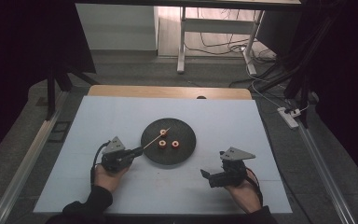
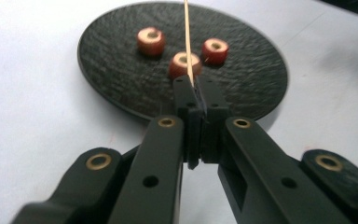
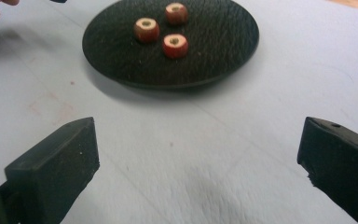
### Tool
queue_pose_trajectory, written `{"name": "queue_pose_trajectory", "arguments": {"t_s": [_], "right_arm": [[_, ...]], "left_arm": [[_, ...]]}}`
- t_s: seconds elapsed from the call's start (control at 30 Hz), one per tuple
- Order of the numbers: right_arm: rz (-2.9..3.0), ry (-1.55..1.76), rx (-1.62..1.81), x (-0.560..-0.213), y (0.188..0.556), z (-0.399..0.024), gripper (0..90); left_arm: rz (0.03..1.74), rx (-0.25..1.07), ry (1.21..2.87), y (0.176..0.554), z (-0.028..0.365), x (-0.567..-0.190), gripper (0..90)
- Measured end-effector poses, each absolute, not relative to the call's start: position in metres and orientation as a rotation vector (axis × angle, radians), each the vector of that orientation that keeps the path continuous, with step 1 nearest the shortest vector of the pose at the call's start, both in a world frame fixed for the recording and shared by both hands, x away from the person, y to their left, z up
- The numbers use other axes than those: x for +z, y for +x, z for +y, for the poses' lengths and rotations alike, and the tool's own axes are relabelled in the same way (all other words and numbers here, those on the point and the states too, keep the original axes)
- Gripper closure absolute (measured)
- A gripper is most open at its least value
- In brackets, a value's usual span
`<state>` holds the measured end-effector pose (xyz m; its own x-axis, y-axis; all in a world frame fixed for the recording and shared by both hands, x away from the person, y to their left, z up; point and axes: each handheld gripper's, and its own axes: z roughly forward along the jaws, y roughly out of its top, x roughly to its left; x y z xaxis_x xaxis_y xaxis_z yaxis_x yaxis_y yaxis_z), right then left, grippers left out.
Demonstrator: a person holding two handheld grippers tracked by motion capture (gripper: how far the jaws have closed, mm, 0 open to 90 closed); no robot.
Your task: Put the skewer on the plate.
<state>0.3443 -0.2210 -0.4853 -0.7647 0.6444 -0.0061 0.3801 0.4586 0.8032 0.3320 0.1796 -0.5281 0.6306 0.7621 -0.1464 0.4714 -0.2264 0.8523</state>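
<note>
Low in the high view, 2 hands come in from the bottom edge, each holding a gripper over the pale blue table (image 1: 121, 112).

Left gripper (image 1: 137, 151), lower left of centre: jaws pinched tight on a thin wooden skewer (image 1: 157, 138). The skewer slants up and to the right from the jaw tips, out over the black plate (image 1: 186, 147). In the left gripper view the skewer (image 2: 188, 42) rises from the closed tips (image 2: 195, 88) toward the top edge, crossing in front of the nearest fruit slice (image 2: 182, 64).

Right gripper (image 1: 206, 176), lower right: jaws spread wide, nothing between them, only bare table under them in the right gripper view. It sits well apart from the plate.

Plate: round, dark, at the centre of the table. 3 red-skinned fruit slices lie on it, near each other. In the high view: 1 at upper left (image 1: 163, 132), 1 at lower left (image 1: 162, 143), 1 at right (image 1: 175, 144). Each has a pale centre.
</note>
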Motion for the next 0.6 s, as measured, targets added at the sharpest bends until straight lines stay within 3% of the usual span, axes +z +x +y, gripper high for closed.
{"name": "queue_pose_trajectory", "arguments": {"t_s": [0.23, 0.6], "right_arm": [[2.408, 0.901, 1.181, -0.49, 0.339, -0.231, 0.0], [2.411, 0.937, 1.153, -0.493, 0.335, -0.24, 0.0]], "left_arm": [[1.04, 0.421, 1.88, 0.336, 0.183, -0.532, 88.4], [1.151, 0.375, 1.926, 0.355, 0.181, -0.545, 88.0]]}}
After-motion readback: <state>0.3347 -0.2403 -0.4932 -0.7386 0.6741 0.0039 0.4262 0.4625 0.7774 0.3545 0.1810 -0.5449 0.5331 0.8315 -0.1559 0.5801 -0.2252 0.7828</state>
